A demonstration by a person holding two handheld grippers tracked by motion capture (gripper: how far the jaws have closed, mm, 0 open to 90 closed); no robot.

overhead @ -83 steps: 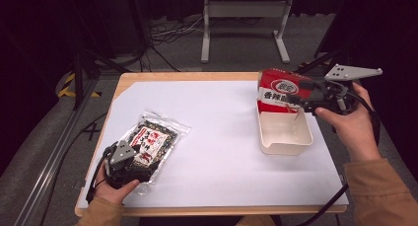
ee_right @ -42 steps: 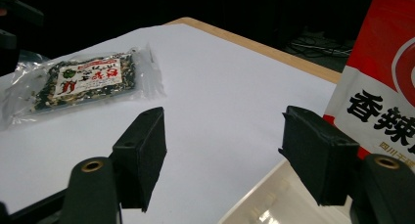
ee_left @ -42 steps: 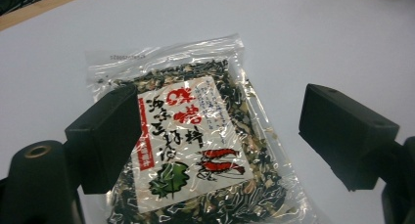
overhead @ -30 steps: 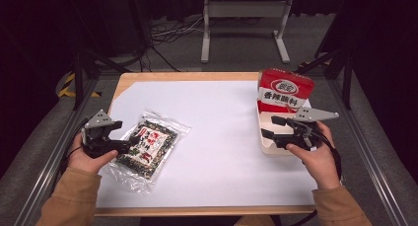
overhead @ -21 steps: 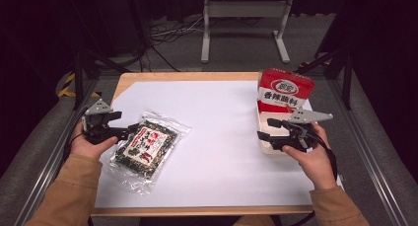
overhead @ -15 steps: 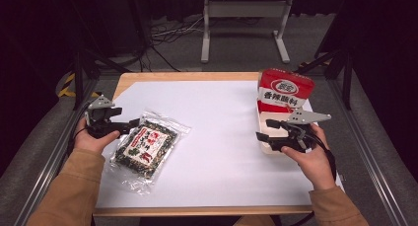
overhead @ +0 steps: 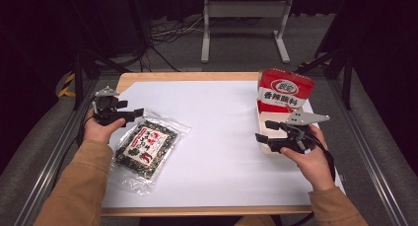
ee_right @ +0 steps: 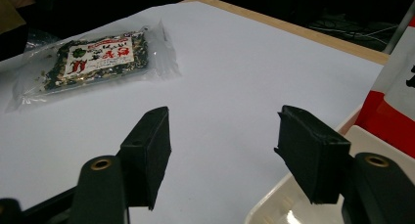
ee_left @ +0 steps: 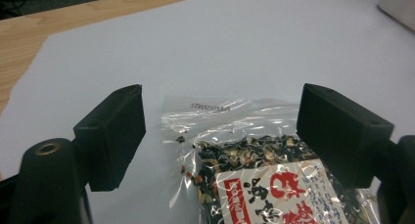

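Note:
A clear packet (overhead: 147, 147) of dark dried bits with a red and white label lies flat on the white sheet at the left. My left gripper (overhead: 134, 115) hovers at its far left corner, open, and the packet's sealed top edge (ee_left: 220, 106) sits between the jaws in the left gripper view. A red and white packet (overhead: 285, 90) stands upright at the far end of a white tray (overhead: 260, 118) on the right. My right gripper (overhead: 265, 131) is open and holds nothing, beside the tray's left rim (ee_right: 288, 199). Across the sheet from it lies the clear packet (ee_right: 98, 57).
A white sheet (overhead: 217, 132) covers most of the wooden table (overhead: 192, 77). A metal stand (overhead: 244, 18) and cables lie on the floor beyond the far edge. Rails run along both sides of the table.
The right gripper left the red packet standing in the tray and drew back toward me. The left gripper moved from the clear packet's near left side up to its far left corner.

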